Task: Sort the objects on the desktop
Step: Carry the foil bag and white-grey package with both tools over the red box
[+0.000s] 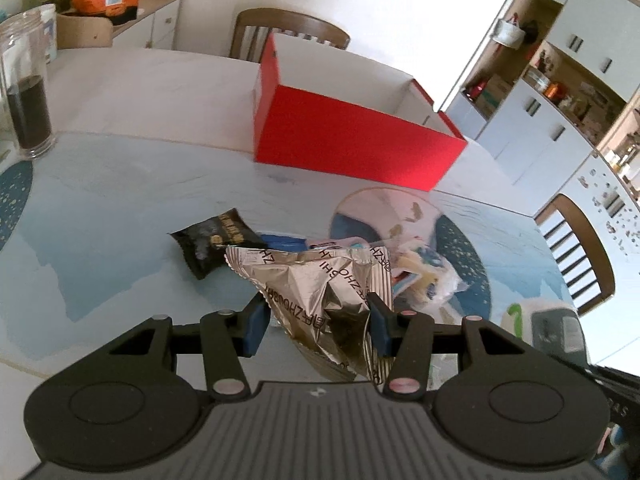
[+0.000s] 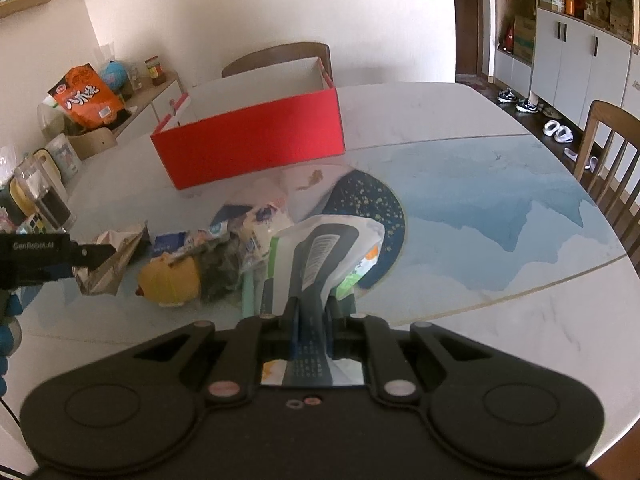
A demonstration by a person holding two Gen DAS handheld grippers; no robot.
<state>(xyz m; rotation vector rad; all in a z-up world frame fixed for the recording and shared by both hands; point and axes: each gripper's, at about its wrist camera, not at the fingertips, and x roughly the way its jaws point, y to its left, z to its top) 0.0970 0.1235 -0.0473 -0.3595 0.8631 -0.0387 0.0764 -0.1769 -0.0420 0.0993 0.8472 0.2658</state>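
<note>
My left gripper [image 1: 316, 324] is shut on a crumpled silver foil snack packet [image 1: 320, 280] and holds it above the table; it also shows in the right wrist view [image 2: 110, 260]. My right gripper [image 2: 312, 316] is shut on a white, grey and green snack bag [image 2: 328, 252], seen at the right edge of the left wrist view [image 1: 548, 320]. A pile of small packets [image 2: 224, 248] lies on the table between them, with a black packet [image 1: 212, 244] and a yellow one [image 2: 170, 280]. An open red box [image 1: 352, 140] [image 2: 252, 144] stands behind the pile.
A glass jar with dark contents [image 1: 26, 92] stands at the table's left. Wooden chairs [image 1: 288, 32] [image 2: 612, 160] stand at the far side and the right. A side cabinet holds an orange bag [image 2: 84, 96]. White cupboards [image 1: 540, 100] line the right wall.
</note>
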